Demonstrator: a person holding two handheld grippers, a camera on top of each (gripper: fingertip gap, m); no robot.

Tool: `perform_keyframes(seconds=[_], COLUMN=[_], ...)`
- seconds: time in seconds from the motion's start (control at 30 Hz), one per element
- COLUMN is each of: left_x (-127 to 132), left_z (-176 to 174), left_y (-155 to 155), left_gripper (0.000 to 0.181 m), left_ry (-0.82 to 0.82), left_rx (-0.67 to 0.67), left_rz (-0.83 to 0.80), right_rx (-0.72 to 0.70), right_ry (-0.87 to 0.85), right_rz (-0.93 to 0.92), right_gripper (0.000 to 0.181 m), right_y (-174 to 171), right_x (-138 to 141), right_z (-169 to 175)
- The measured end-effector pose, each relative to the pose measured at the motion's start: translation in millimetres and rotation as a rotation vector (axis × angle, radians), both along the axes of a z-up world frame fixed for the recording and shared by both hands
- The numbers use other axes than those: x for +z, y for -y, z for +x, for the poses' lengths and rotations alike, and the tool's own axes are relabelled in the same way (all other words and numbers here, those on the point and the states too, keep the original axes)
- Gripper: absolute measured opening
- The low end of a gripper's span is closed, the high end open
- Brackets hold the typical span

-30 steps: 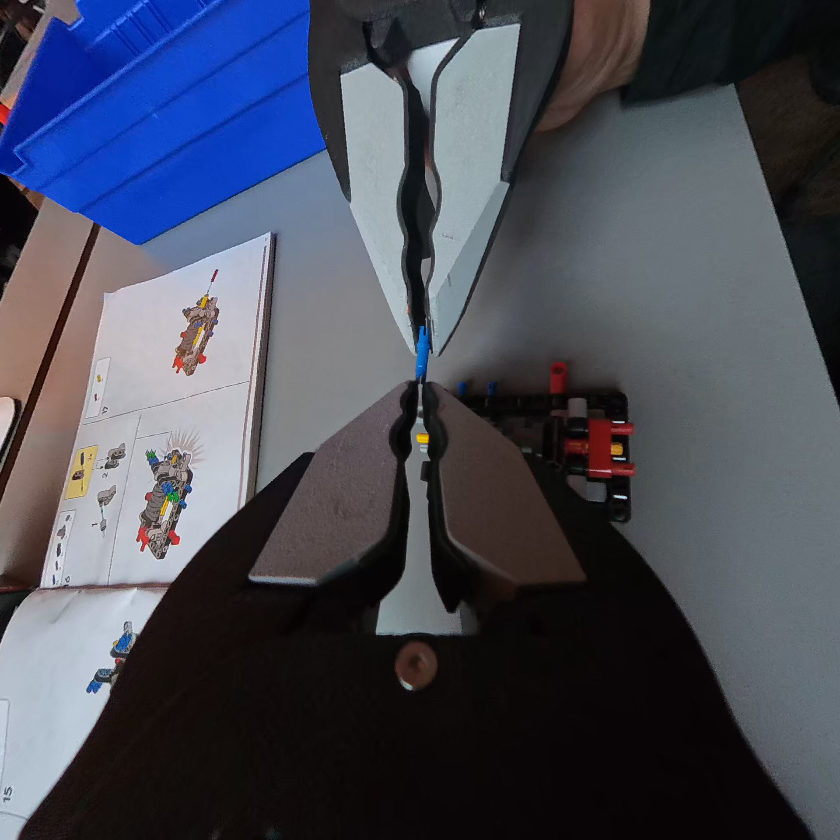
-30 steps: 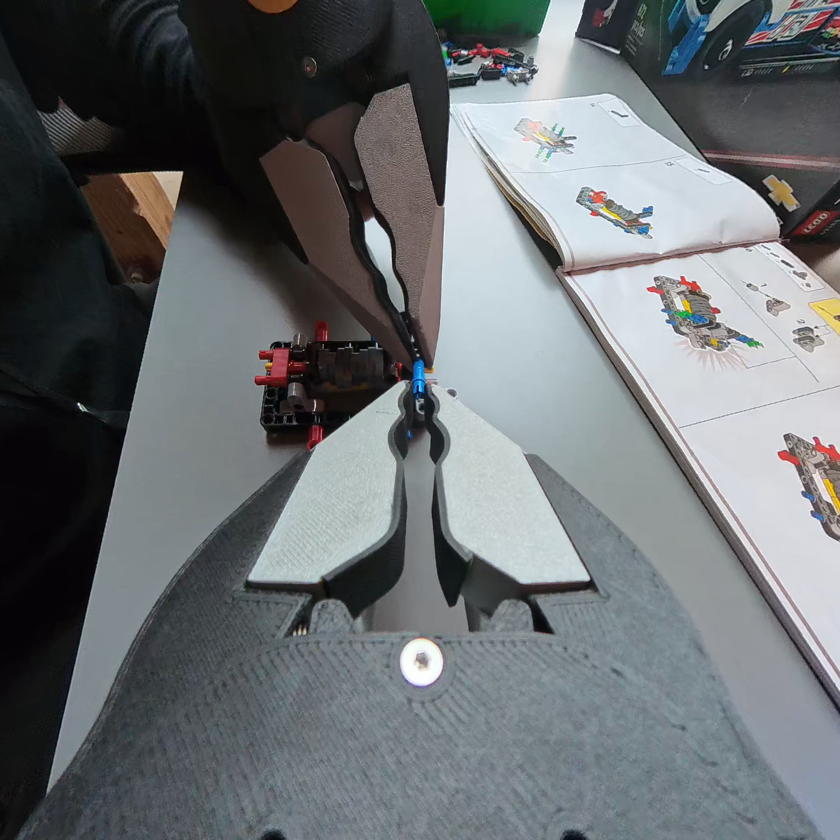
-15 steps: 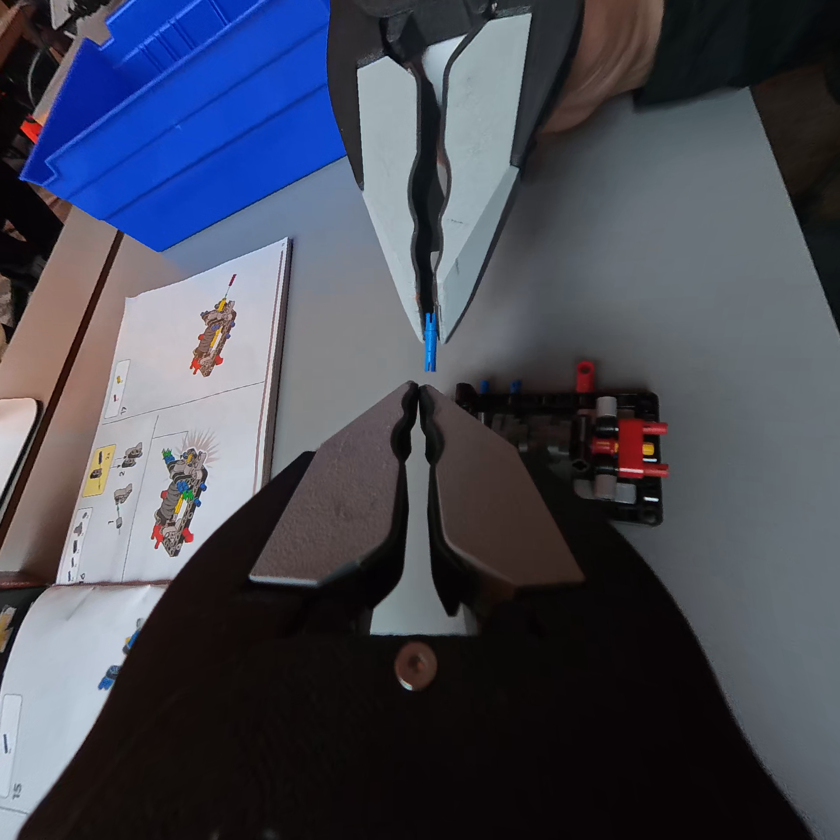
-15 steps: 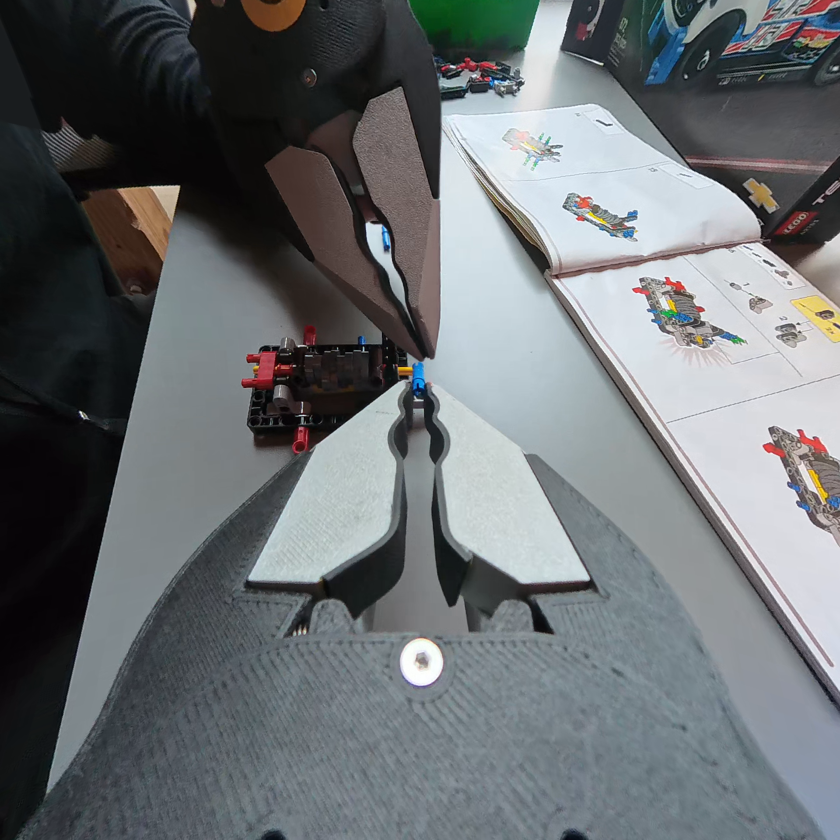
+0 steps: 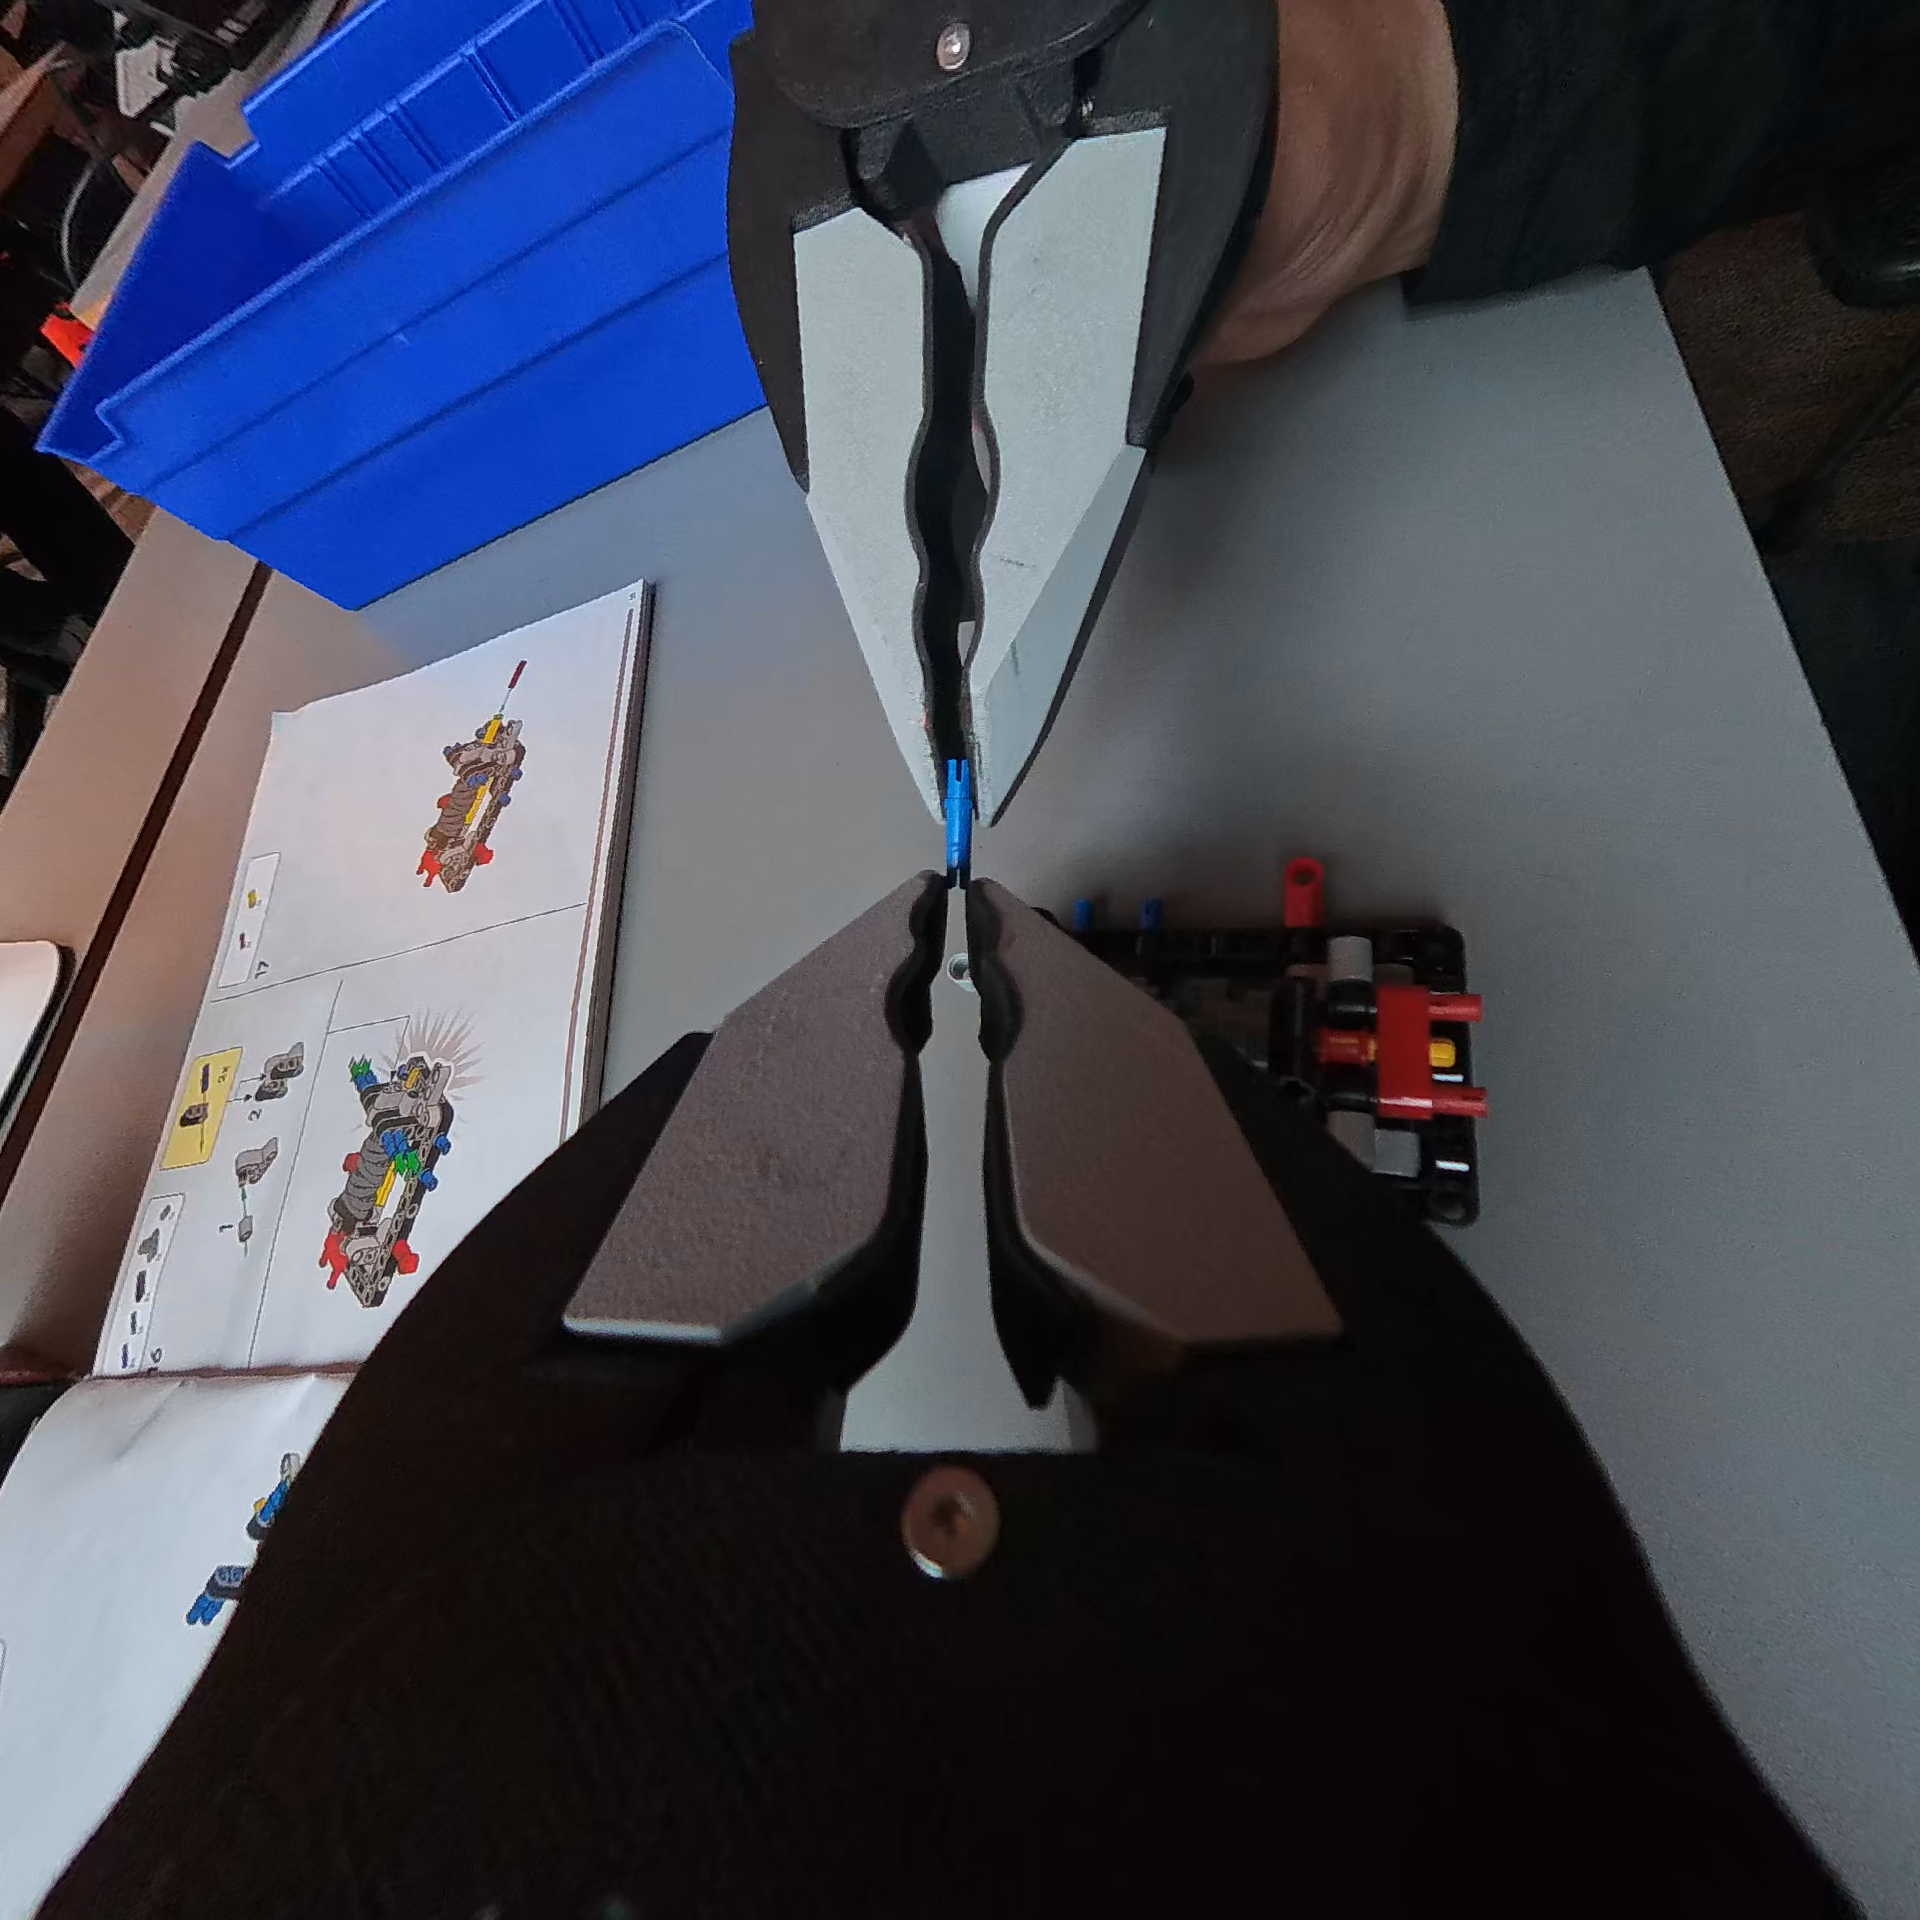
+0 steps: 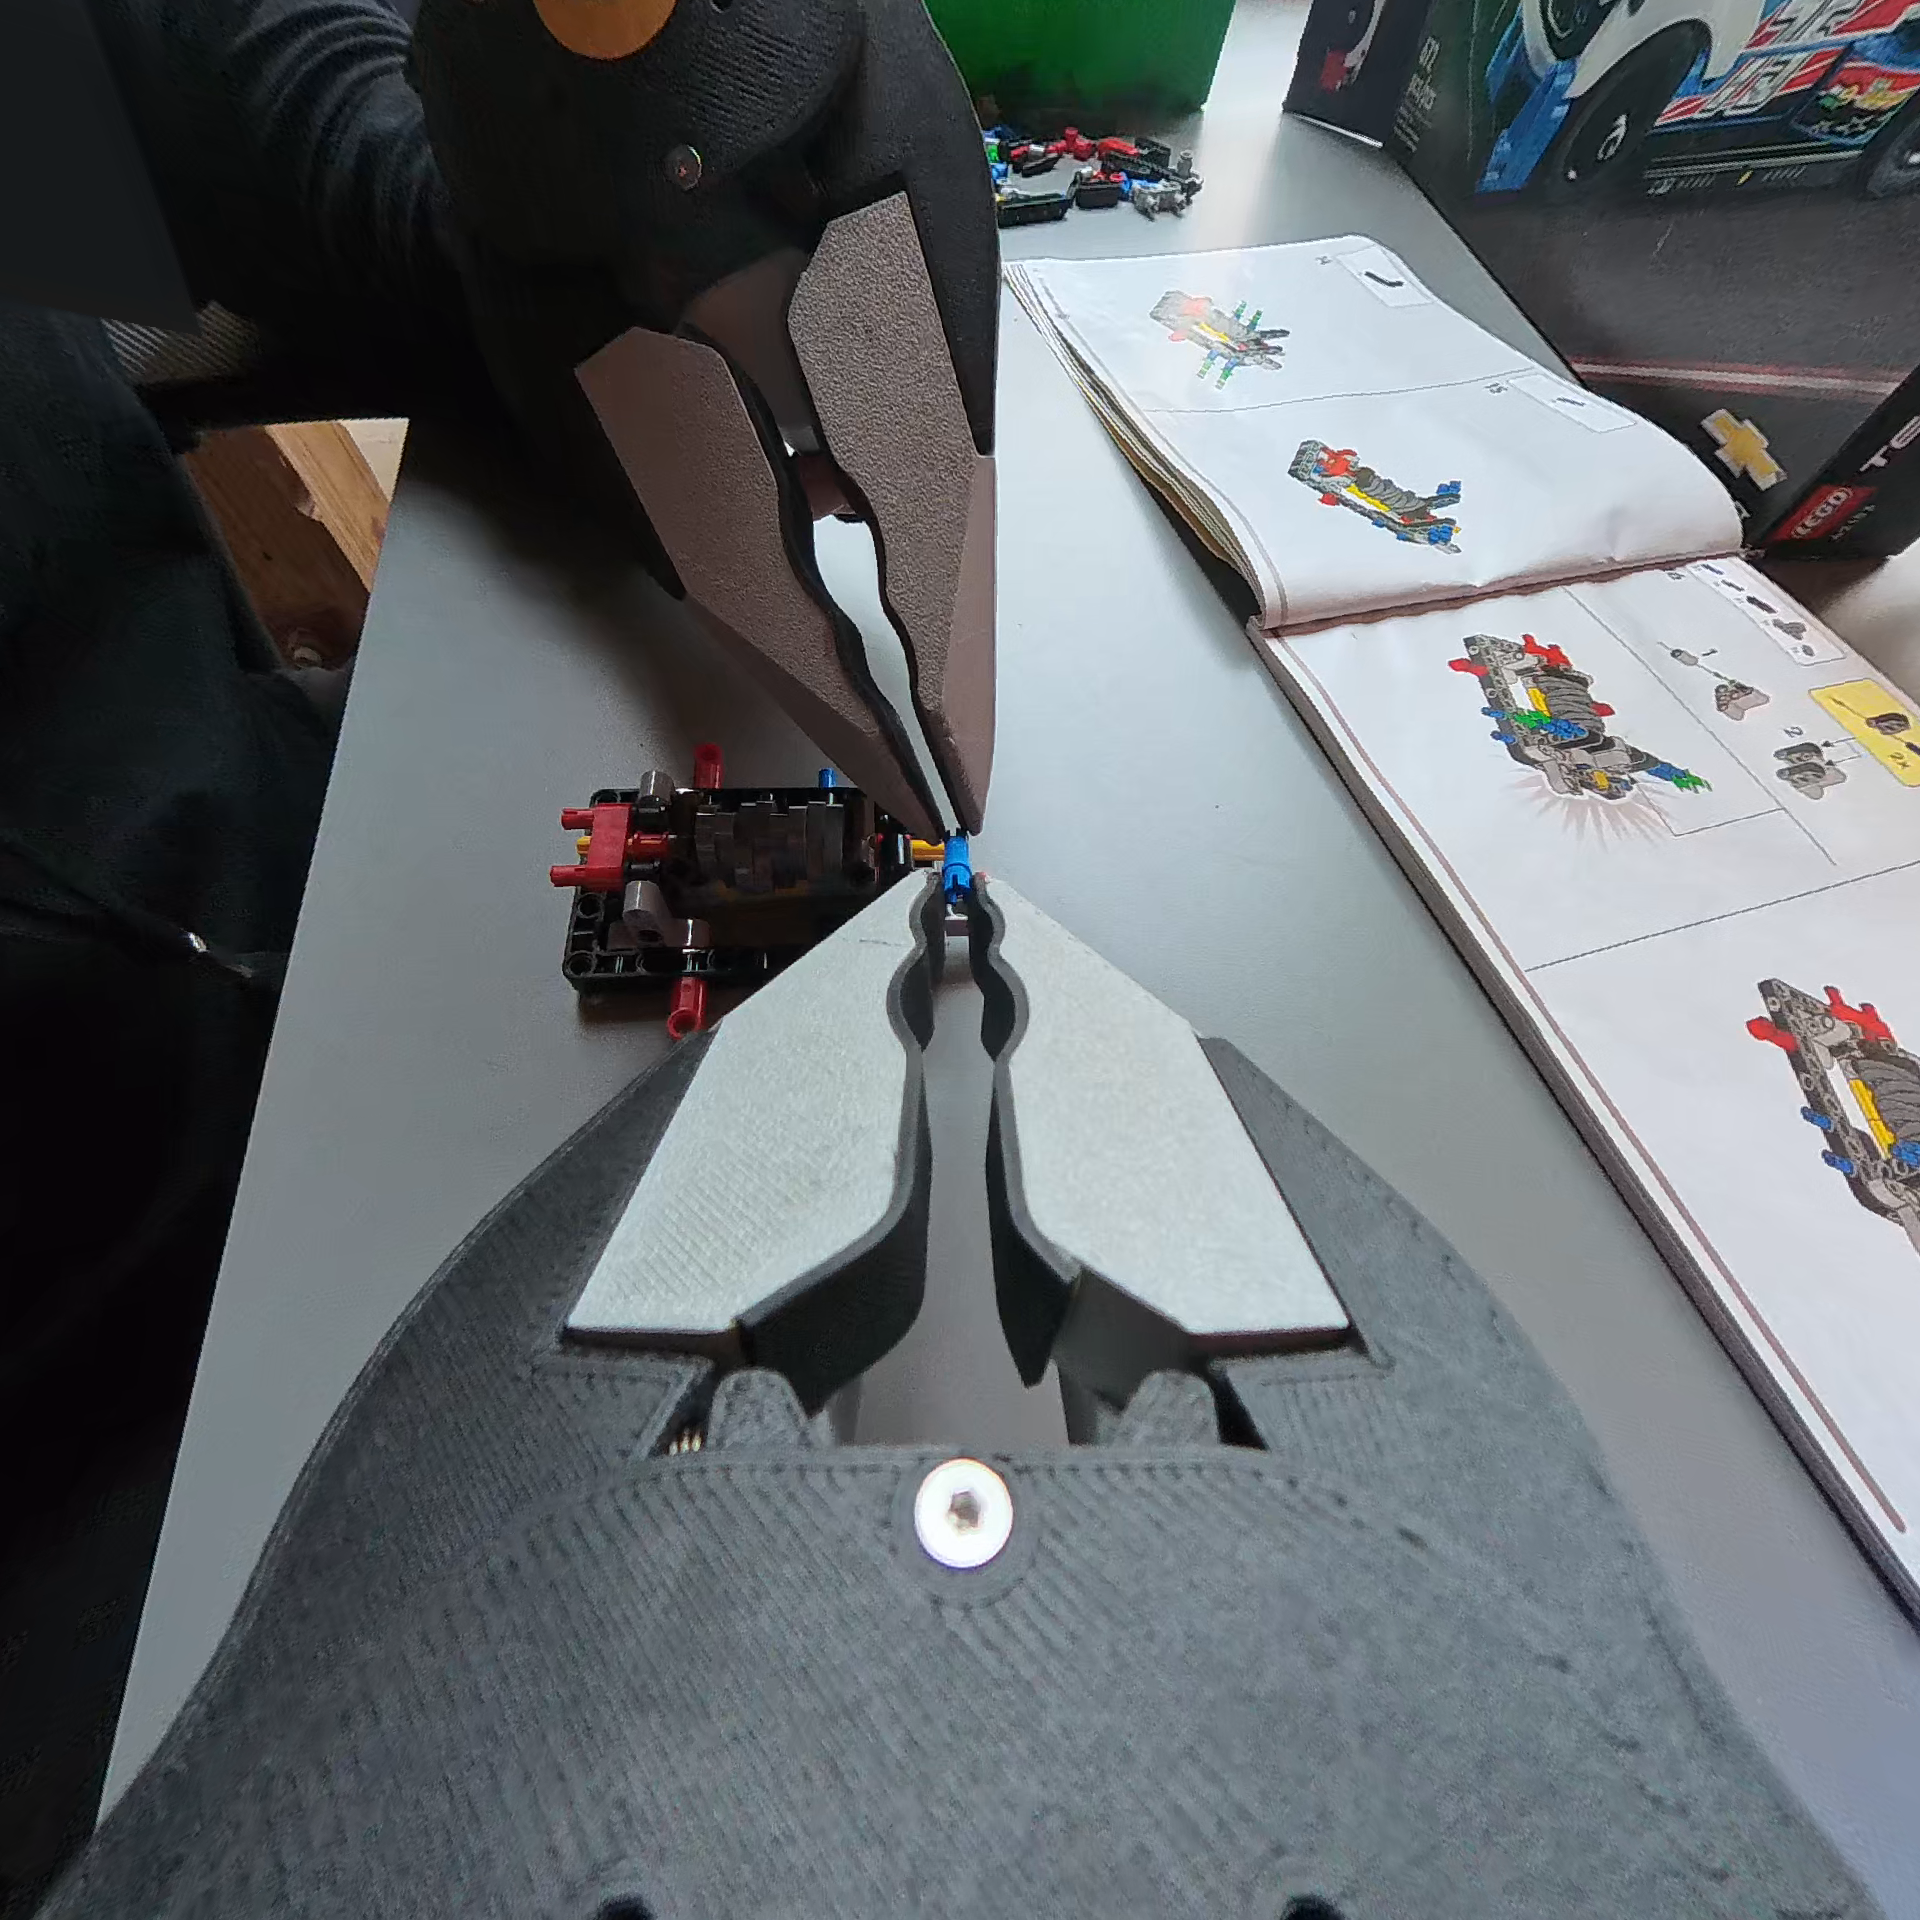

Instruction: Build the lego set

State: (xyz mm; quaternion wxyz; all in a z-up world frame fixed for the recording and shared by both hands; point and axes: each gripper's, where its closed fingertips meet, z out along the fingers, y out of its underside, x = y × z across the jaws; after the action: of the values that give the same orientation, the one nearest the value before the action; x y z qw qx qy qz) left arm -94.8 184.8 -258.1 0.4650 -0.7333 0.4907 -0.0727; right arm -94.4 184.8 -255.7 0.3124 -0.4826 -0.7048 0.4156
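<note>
Right gripper (image 6: pixel 956 883): jaws clamped on one end of a small blue pin (image 6: pixel 957 858); the grey fingers point away from the camera, above the surface
Left gripper (image 5: pixel 957 896): dark fingers drawn in close, tips meeting the free end of the blue pin (image 5: pixel 957 821); whether they grip it or only touch it cannot be told
Grippers together: tip to tip, the pin bridging them; in the right wrist view the left gripper (image 6: pixel 951 826) slants down from above
Lego assembly (image 6: pixel 717 878): a black frame with red, grey and yellow parts; flat on the grey surface (image 6: pixel 1143 727); just beside and below the gripper tips, apart from the pin
Instruction booklet (image 6: pixel 1558 727): open, lying on the surface to one side of the assembly
Blue bin (image 5: pixel 416 301): at the far edge in the left wrist view
Set box (image 6: pixel 1662 156): standing beyond the booklet
Loose parts (image 6: pixel 1091 177): a small heap far off, near a green container (image 6: pixel 1081 52)
</note>
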Motion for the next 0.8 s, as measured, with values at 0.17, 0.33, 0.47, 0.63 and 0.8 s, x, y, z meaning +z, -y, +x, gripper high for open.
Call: perform_keyframes(seconds=[0.17,0.33,0.47,0.63,0.8], left_x=[-0.1,-1.7,-1.5,-1.4,-2.3], left_z=[-0.2,-1.0,-0.9,-1.0,-1.0], left_y=[0.1,-0.6,-0.7,-1.0,-0.5], left_gripper=[0.002,0.001,0.001,0.003,0.003], left_ry=[0.000,-0.008,-0.016,-0.027,-0.030], left_rx=[-0.001,0.004,0.006,0.011,0.009], left_rz=[-0.001,-0.003,0.004,0.014,0.011], right_rx=[0.002,0.006,0.005,0.000,0.002], right_ry=[-0.004,-0.009,-0.010,-0.009,-0.005], right_rz=[-0.007,-0.019,-0.023,-0.028,-0.026], right_gripper=[0.000,0.000,0.000,0.000,0.000], right_y=[0.4,1.5,1.4,0.6,1.2], right_x=[0.6,2.1,2.4,2.4,1.3], right_z=[-0.2,-0.5,-0.5,-1.0,-1.1])
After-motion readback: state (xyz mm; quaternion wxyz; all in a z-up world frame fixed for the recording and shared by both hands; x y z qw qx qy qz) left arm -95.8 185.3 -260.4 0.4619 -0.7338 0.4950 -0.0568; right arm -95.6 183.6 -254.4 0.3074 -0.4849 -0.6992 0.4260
